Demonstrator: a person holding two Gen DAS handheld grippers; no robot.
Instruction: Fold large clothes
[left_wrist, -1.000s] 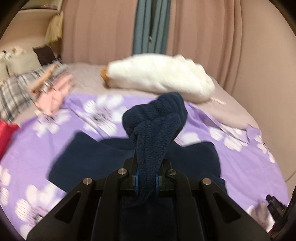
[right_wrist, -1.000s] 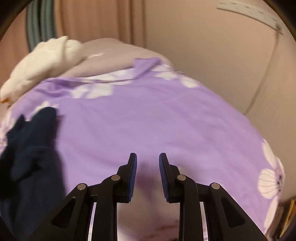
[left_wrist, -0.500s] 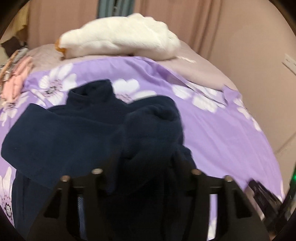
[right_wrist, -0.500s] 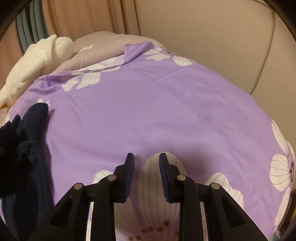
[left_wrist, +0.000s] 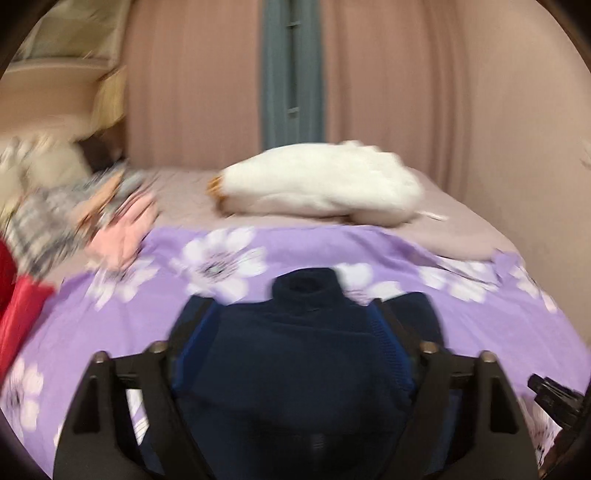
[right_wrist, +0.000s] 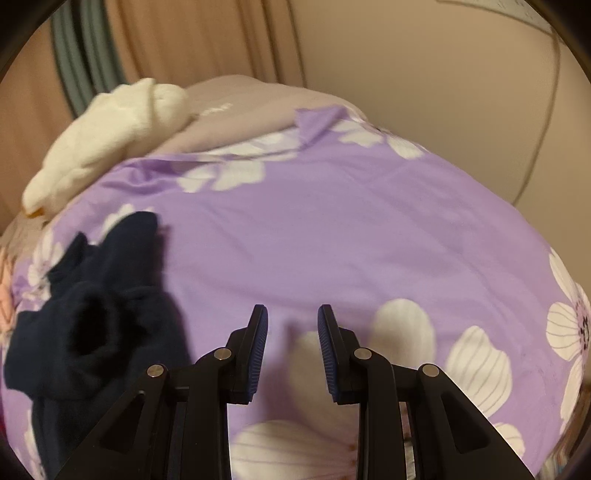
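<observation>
Left view: motion blur smears everything for me, worst on the clothes pile (left_wrist: 74, 218) at left.
Navy sweater (left_wrist: 295, 369): my left gripper's (left_wrist: 291, 325) spread fingers hide its sides; the bottom edge crops it.
Right view: the frame's left edge cuts the sweater (right_wrist: 92, 325) off.

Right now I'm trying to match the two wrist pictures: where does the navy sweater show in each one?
Left wrist: the navy sweater fills the lower middle, between the open left gripper's fingers.
Right wrist: it lies at the left edge, left of the open right gripper.
Shared landmark: the white plush toy.
</observation>
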